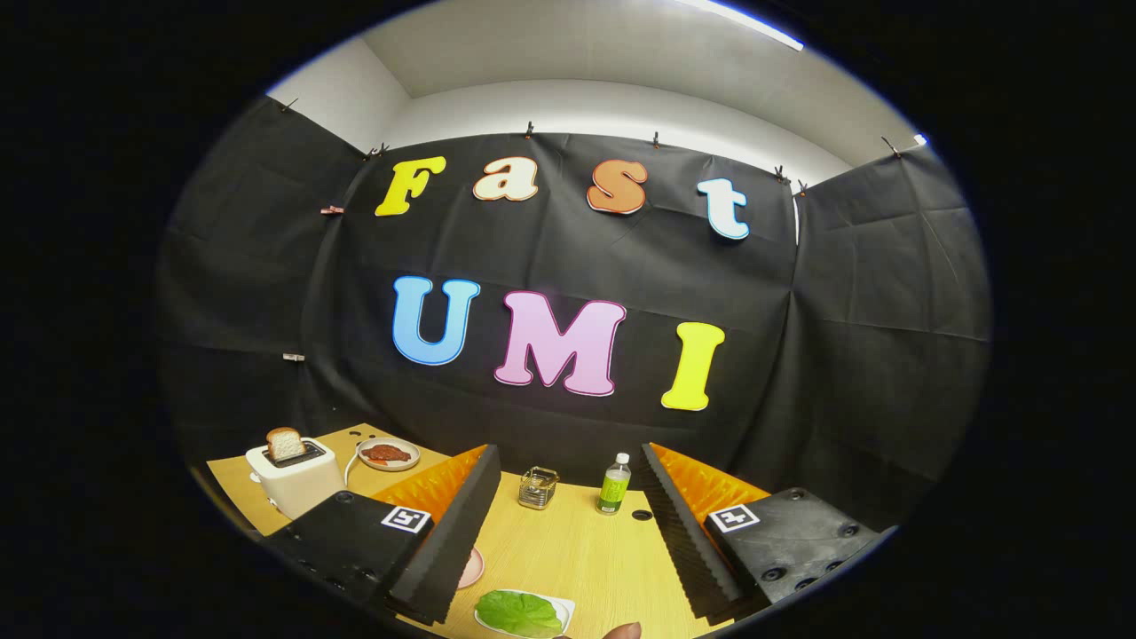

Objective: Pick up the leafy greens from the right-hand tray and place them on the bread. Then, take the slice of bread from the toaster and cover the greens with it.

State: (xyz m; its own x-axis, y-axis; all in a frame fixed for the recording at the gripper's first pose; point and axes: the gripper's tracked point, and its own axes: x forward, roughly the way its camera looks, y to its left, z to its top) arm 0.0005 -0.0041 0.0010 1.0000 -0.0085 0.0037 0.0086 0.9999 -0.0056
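Now gripper (568, 532) fingers spread, holding nothing; leaf (517, 612) on white tray (564, 607) between them: light, floppy, tearable; pinch edge gently.

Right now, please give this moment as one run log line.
gripper: open, holds nothing | leafy greens: on white tray, between fingers | bread slice: in toaster | stage: before pick
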